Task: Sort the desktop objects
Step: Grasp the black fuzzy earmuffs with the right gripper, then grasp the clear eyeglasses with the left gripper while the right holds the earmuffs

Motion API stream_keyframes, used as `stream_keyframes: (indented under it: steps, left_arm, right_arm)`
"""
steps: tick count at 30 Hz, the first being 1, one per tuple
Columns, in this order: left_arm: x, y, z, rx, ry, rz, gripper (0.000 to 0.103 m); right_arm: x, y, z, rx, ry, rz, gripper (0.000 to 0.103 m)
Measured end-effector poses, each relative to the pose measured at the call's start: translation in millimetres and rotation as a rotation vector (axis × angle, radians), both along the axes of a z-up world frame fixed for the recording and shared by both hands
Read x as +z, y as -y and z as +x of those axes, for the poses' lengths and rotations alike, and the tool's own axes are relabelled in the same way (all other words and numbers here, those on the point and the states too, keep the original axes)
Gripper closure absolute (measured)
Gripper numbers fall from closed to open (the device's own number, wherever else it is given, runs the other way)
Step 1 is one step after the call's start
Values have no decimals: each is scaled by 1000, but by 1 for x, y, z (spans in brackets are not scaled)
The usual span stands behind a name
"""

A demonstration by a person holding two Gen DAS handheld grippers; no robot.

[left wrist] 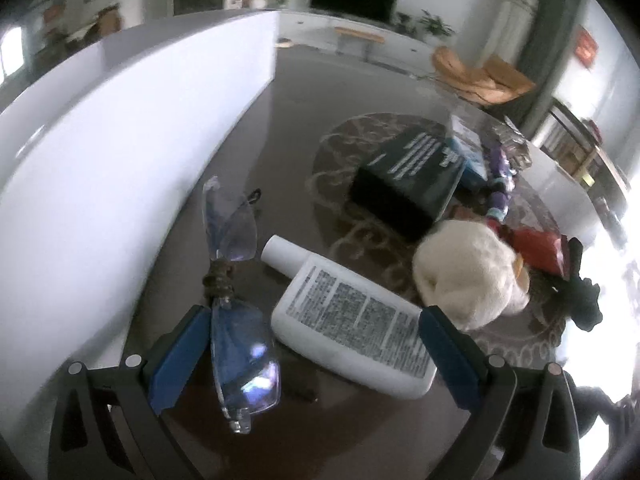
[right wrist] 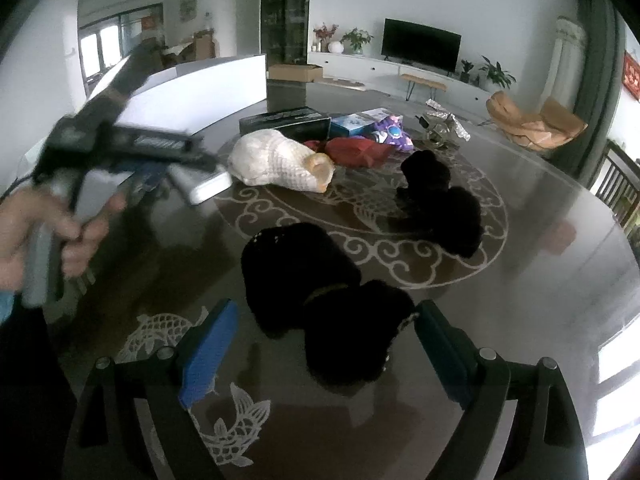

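The glasses [left wrist: 236,312] lay folded on the counter [left wrist: 288,120], one lens just beside the inner face of the left tongs' [left wrist: 316,356] left pad — whether it touched could not be told. The tongs stood spread wide, pinching nothing. A white bottle [left wrist: 352,320] lay flat between the pads, label up, cap [left wrist: 280,254] pointing away. Just past it sat a cream plush [left wrist: 468,276], then a black box [left wrist: 412,176] with a blue box [left wrist: 466,148] against its far side, and a red pouch [left wrist: 538,248] to the right. A white panel [left wrist: 120,140] stood along the counter's left edge.

The right tongs [right wrist: 324,354] were also spread, empty, with a dark furry slipper [right wrist: 352,332] lying between the pads and another [right wrist: 296,272] touching it behind. A second dark pair [right wrist: 444,200] lay well apart, farther out on the counter's scroll pattern [right wrist: 400,256]. At the left — blurred — the person's hand [right wrist: 48,236] gripped the other tool's handle.
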State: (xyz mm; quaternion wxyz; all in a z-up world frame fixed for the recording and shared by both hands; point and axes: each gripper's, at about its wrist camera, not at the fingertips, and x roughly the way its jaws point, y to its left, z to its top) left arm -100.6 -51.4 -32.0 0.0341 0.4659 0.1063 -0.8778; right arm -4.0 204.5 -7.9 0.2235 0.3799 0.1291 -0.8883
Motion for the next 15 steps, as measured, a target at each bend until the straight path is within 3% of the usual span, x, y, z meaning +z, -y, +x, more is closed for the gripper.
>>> stream_keyframes:
  steps: [4, 7, 10, 15]
  left_arm:
    - [1, -24, -9, -241, 6, 15, 0]
    - [0, -46, 9, -447, 29, -48, 0]
    - [-1, -45, 30, -454, 24, -71, 0]
    - [5, -25, 45, -334, 17, -37, 0]
  right_arm:
    - [-3, -4, 3, -2, 9, 14, 13]
    - [-2, -11, 5, -12, 13, 7, 13]
    - [0, -19, 6, -16, 26, -18, 13]
    - [3, -23, 2, -13, 39, -30, 13]
